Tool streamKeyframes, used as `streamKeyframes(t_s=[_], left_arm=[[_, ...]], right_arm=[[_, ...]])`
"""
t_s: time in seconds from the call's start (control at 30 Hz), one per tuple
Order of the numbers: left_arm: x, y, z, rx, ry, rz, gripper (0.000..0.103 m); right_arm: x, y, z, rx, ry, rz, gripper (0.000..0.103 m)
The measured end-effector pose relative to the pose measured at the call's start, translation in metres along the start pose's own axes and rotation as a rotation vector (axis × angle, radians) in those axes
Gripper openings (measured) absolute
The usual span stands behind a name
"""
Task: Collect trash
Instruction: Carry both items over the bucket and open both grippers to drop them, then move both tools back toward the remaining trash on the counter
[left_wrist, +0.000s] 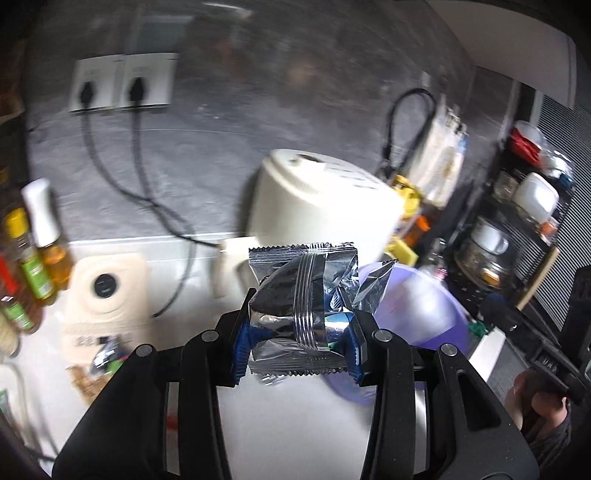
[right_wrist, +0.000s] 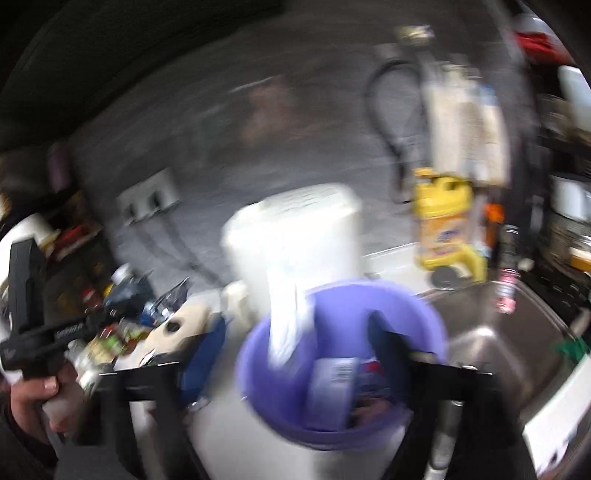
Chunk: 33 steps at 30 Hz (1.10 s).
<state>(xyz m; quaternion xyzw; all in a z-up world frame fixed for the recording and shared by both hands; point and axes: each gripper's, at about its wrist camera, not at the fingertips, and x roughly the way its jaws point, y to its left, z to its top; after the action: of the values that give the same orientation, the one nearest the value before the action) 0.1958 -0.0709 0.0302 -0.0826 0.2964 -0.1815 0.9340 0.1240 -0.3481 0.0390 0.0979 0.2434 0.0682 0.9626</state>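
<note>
My left gripper (left_wrist: 299, 332) is shut on a silver foil snack wrapper (left_wrist: 303, 302) and holds it above the white counter (left_wrist: 295, 424), just left of a purple bowl (left_wrist: 424, 306). In the blurred right wrist view, my right gripper (right_wrist: 295, 354) is open, its fingers standing wide on either side of the purple bowl (right_wrist: 417, 310). The bowl holds a white plastic wrapper (right_wrist: 288, 317) and a labelled packet (right_wrist: 332, 387). The left gripper also shows at the left of the right wrist view (right_wrist: 122, 314).
A white rice cooker (left_wrist: 321, 199) stands behind the bowl. Oil bottles (left_wrist: 33, 251) and a cream appliance (left_wrist: 107, 291) stand at left, with two plugged sockets (left_wrist: 122, 81) on the wall. A steel sink (right_wrist: 509, 339), yellow detergent bottle (right_wrist: 443, 225) and dish rack (left_wrist: 517, 229) lie right.
</note>
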Motion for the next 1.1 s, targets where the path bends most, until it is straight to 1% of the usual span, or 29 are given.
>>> streamKeyframes(t_s=[0.1, 0.13, 0.3, 0.47, 0.57, 0.63, 0.67, 0.7, 0.73, 0.8, 0.9, 1.0, 1.1], left_arm=[[0.02, -0.02, 0.005, 0.027, 0.023, -0.054, 0.041], [0.026, -0.025, 0.006, 0.031, 0.03, -0.068, 0.041], [0.058, -0.062, 0.01, 0.079, 0.072, -0.155, 0.042], [0.086, -0.092, 0.01, 0.114, 0.113, -0.223, 0.042], [0.098, -0.108, 0.008, 0.137, 0.133, -0.248, 0.044], [0.102, -0.119, 0.006, 0.163, 0.129, -0.247, 0.059], [0.104, -0.121, 0.005, 0.166, 0.125, -0.249, 0.078], [0.104, -0.123, 0.003, 0.162, 0.116, -0.256, 0.094], [0.104, -0.124, 0.003, 0.157, 0.109, -0.261, 0.097], [0.107, -0.125, 0.0, 0.153, 0.124, -0.27, 0.097], [0.106, -0.122, -0.005, 0.167, 0.147, -0.238, 0.097], [0.099, -0.112, -0.006, 0.161, 0.143, -0.219, 0.097], [0.089, -0.099, -0.007, 0.153, 0.128, -0.179, 0.097]], right_arm=[[-0.012, -0.021, 0.004, 0.008, -0.007, -0.081, 0.078], [-0.015, -0.025, 0.004, 0.018, -0.011, -0.097, 0.078], [-0.039, -0.053, -0.002, 0.065, -0.031, -0.208, 0.083], [-0.061, -0.078, -0.01, 0.113, -0.036, -0.3, 0.088], [-0.073, -0.089, -0.013, 0.136, -0.041, -0.333, 0.09], [-0.08, -0.094, -0.015, 0.146, -0.041, -0.347, 0.09], [-0.082, -0.096, -0.016, 0.148, -0.04, -0.352, 0.091], [-0.087, -0.098, -0.018, 0.15, -0.041, -0.359, 0.092], [-0.09, -0.099, -0.018, 0.152, -0.043, -0.362, 0.094], [-0.095, -0.103, -0.023, 0.162, -0.049, -0.374, 0.095], [-0.097, -0.107, -0.033, 0.197, -0.048, -0.375, 0.095], [-0.092, -0.106, -0.045, 0.224, -0.03, -0.361, 0.095], [-0.083, -0.103, -0.052, 0.242, 0.002, -0.336, 0.095]])
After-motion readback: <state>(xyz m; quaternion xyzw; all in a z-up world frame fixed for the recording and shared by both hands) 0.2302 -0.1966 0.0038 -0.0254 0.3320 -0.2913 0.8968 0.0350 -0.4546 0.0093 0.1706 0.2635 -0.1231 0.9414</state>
